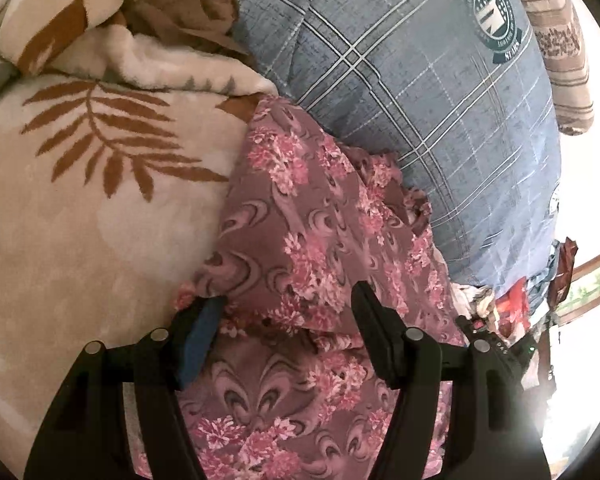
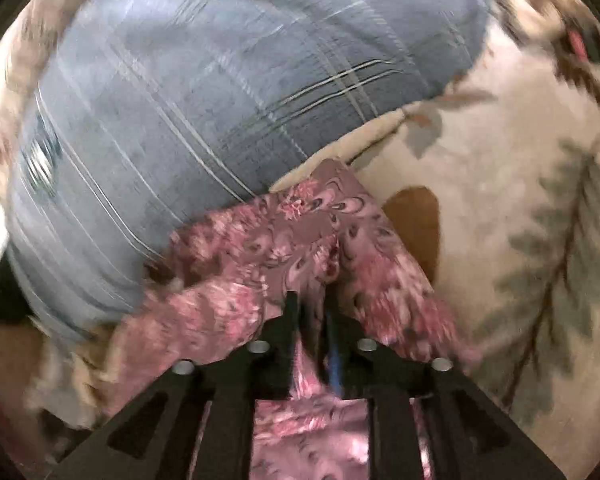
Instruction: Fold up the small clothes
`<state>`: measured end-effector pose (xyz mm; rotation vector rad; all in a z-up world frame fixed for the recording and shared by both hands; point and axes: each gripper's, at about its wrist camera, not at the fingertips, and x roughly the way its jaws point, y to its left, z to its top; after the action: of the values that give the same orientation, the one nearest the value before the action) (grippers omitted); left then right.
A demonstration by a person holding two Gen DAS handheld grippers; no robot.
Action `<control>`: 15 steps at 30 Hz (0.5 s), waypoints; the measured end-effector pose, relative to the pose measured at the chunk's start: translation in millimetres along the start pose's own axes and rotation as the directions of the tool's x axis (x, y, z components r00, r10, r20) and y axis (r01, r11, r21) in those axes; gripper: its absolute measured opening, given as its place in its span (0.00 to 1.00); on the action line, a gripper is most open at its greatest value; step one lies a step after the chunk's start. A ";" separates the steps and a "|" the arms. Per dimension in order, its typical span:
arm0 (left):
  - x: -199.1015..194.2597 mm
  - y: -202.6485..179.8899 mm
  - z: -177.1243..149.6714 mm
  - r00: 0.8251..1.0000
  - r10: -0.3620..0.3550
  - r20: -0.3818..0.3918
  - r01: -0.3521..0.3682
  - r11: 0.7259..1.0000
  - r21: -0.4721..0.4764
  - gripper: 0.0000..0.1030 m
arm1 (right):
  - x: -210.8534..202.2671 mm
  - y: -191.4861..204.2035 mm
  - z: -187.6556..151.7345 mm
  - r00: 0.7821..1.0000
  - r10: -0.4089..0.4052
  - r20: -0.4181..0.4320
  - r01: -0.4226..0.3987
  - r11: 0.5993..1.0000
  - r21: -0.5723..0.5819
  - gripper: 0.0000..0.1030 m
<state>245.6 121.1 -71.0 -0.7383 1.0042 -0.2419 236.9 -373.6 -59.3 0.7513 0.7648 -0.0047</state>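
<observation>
1. In the left wrist view, the left gripper (image 1: 288,300) stood with its jaws spread wide, one black finger on each side of the pink floral garment (image 1: 300,216). The left-hand finger carried a blue pad (image 1: 198,340) whose tip touched the garment's near edge; the right-hand finger lay over the cloth. Nothing was pinched between them.

2. In that same view the garment lay rumpled on a cream fleece blanket (image 1: 80,200) with a brown fern-leaf print, running from the bottom of the frame up to a blue plaid pillow (image 1: 440,100) — its far edge pressed against the pillow's side. The pillow bore a round dark badge (image 1: 494,16) near its top. A brown cloth (image 1: 188,12) lay bunched at the top, between blanket folds and pillow, and a striped beige fabric (image 1: 560,52) sat beyond the pillow at the right edge.

3. In the right wrist view, blurred by motion, the right gripper (image 2: 312,300) had its fingers drawn close together with a fold of the pink floral garment (image 2: 308,220) clamped between them — cloth showed both ahead of the tips and behind them.

4. There the garment spread forward to the blue plaid pillow (image 2: 200,100), touching its lower edge, and rested on the cream fleece blanket (image 2: 500,200), which showed a grey-green leaf print to the right.
</observation>
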 end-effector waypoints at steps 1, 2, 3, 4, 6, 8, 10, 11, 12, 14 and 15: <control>-1.2 -1.9 -0.7 1.000 0.009 0.007 -0.009 1.000 0.010 0.57 | 0.7 0.9 -0.6 1.000 -0.008 -0.002 0.008 1.000 -0.007 0.27; -3.1 -4.2 -1.0 1.000 0.005 0.015 -0.005 1.000 0.022 0.47 | 2.8 5.2 -0.4 1.000 -0.014 -0.020 0.014 0.999 -0.037 0.20; -4.5 -4.9 -1.0 1.000 0.000 0.018 0.000 0.999 0.032 0.38 | 3.1 19.2 2.3 1.000 -0.017 -0.025 0.014 0.995 -0.104 0.05; -5.6 -5.9 -0.6 1.000 0.004 0.020 -0.005 0.999 0.042 0.37 | -3.3 28.8 4.6 1.000 -0.015 0.012 0.017 0.989 -0.149 0.05; -4.0 -4.9 -0.3 1.000 0.020 0.021 -0.021 0.999 0.048 0.37 | -14.8 43.7 11.6 0.995 0.024 0.092 -0.007 0.984 -0.181 0.05; 0.9 -2.8 -2.1 0.999 0.048 -0.001 -0.048 0.998 0.050 0.37 | -8.0 44.6 17.0 0.994 -0.052 0.093 0.069 0.978 -0.196 0.05; -0.3 -0.9 -6.8 0.998 0.062 -0.012 -0.061 0.997 0.057 0.37 | 16.3 35.4 17.4 0.974 -0.228 0.009 0.223 0.944 -0.243 0.07; -5.5 -2.0 -9.7 0.998 0.058 -0.021 -0.057 0.997 0.061 0.37 | 24.8 29.6 15.2 0.958 -0.284 -0.037 0.265 0.927 -0.265 0.07; -11.4 -3.9 -12.1 0.999 0.036 -0.030 -0.034 0.997 0.066 0.37 | 14.8 29.2 13.8 0.969 -0.249 -0.001 0.239 0.932 -0.272 0.09; -28.3 -13.4 -14.9 0.999 -0.043 -0.031 0.045 0.997 0.065 0.37 | -4.1 28.7 14.5 0.970 -0.242 0.032 0.242 0.941 -0.236 0.15; -37.6 -22.3 -14.4 0.997 -0.077 -0.017 0.079 0.994 0.079 0.38 | -14.4 26.9 15.4 0.976 -0.211 0.045 0.216 0.952 -0.219 0.15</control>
<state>216.7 117.2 -35.4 -0.7049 0.9746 -0.3533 243.1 -366.9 -26.4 0.4523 0.8089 -0.1204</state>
